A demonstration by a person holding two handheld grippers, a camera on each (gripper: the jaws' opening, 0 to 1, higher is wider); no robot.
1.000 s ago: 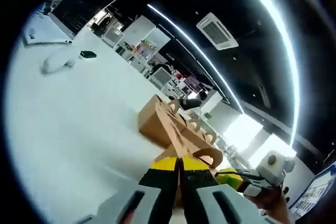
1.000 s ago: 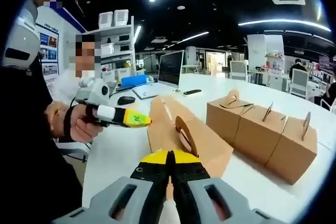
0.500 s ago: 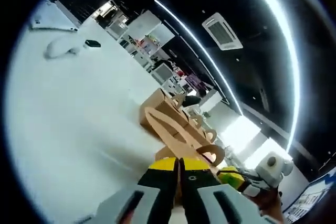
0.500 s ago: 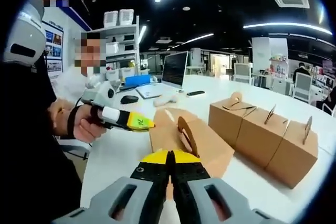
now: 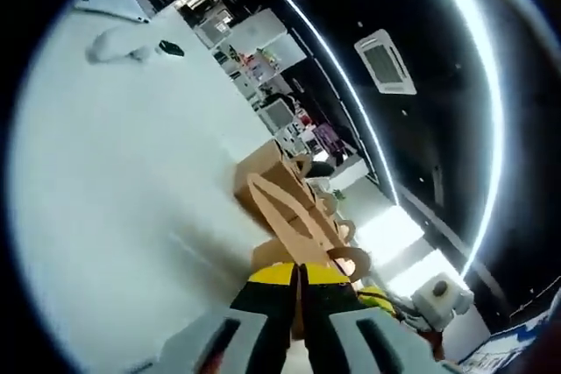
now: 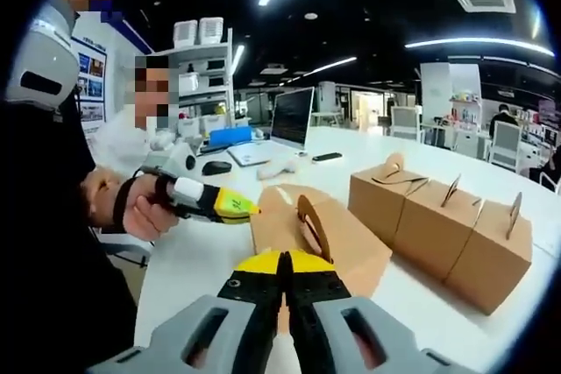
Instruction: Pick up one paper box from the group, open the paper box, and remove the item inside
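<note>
In the right gripper view the right gripper (image 6: 282,262), yellow-tipped with black jaws on a grey body, has its jaws pressed together on the near handle flap of the brown cardboard paper box (image 6: 346,243), which sits on the white table (image 6: 188,256) just ahead of it. To the left, a person's hand (image 6: 140,208) holds the left gripper (image 6: 248,209), whose yellow tip meets the box's far upper edge. In the left gripper view that same left gripper (image 5: 298,273) has its black-and-yellow jaws closed on a thin cardboard flap of the box (image 5: 289,216), seen edge-on with its looped handle rising past the tips. Beyond the held box, in the right gripper view, a row of three more brown paper boxes with cut-out handles (image 6: 438,221) stands close together on the table. Farther back lie a dark computer mouse (image 6: 216,166), a small black phone (image 6: 325,156) and a dark monitor (image 6: 290,116).
</note>
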